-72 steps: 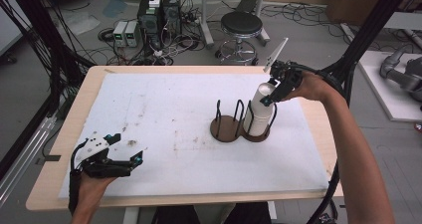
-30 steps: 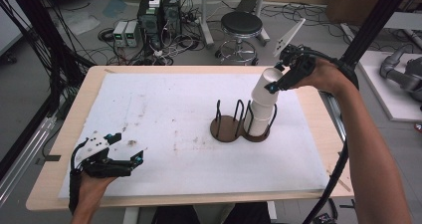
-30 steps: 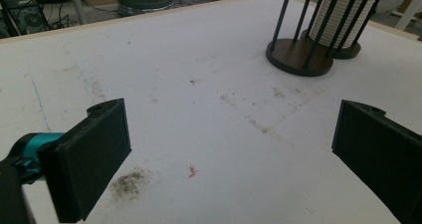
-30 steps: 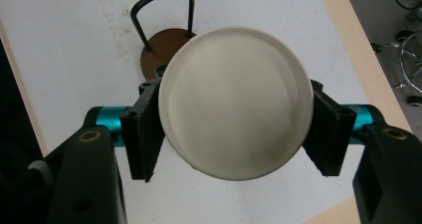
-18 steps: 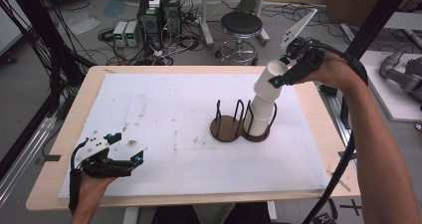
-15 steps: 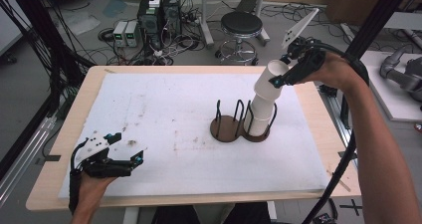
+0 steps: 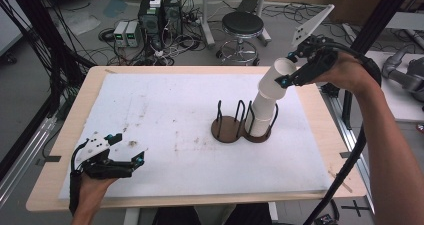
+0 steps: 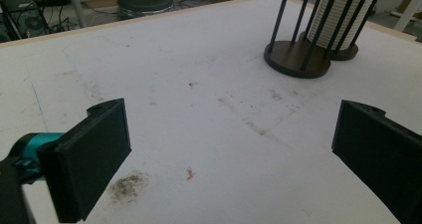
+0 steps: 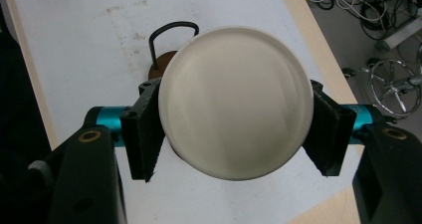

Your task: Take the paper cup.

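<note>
Two grippers at one table. Right gripper (image 7: 286, 81), upper right of the high view, pinches the top white cup (image 7: 278, 77) by its sides, tilted, above the cup stack (image 7: 261, 116) standing in the wire-and-wood holder (image 7: 243, 127) right of centre; in the right gripper view the cup (image 9: 236, 102) sits between both pads. Left gripper (image 7: 135, 159), lower left, rests on the white mat (image 7: 175, 110), jaws spread wide with nothing between them.
</note>
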The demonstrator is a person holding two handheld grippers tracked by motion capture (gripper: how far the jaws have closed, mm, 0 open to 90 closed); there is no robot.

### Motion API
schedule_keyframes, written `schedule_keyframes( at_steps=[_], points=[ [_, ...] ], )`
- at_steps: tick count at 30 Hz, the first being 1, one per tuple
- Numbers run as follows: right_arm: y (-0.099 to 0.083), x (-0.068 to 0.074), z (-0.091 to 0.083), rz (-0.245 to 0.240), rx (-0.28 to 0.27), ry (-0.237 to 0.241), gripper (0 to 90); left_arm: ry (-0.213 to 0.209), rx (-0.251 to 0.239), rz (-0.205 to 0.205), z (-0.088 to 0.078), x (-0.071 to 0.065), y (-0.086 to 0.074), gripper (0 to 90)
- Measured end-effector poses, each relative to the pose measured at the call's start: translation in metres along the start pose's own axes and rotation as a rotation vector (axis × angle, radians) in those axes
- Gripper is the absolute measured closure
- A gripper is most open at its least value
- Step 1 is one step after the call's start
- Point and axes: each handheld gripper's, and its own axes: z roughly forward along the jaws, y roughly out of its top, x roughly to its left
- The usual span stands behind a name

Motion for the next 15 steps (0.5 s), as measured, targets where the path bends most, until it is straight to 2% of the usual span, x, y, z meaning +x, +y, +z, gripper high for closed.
schedule_keyframes(
  at_steps=[3,10,15],
  points=[
    [-0.002,0.007,-0.007,-0.014,-0.027,0.006,34.5,0.000,-0.001,0.000,-0.001,-0.001,0.000,1.8],
    [-0.008,0.020,-0.017,-0.045,-0.044,0.005,34.5,-0.002,0.000,0.006,0.000,-0.002,0.001,1.8],
    [-0.014,0.032,-0.022,-0.058,-0.064,0.022,34.5,-0.005,0.003,0.010,0.000,-0.003,0.001,1.8]
  ],
)
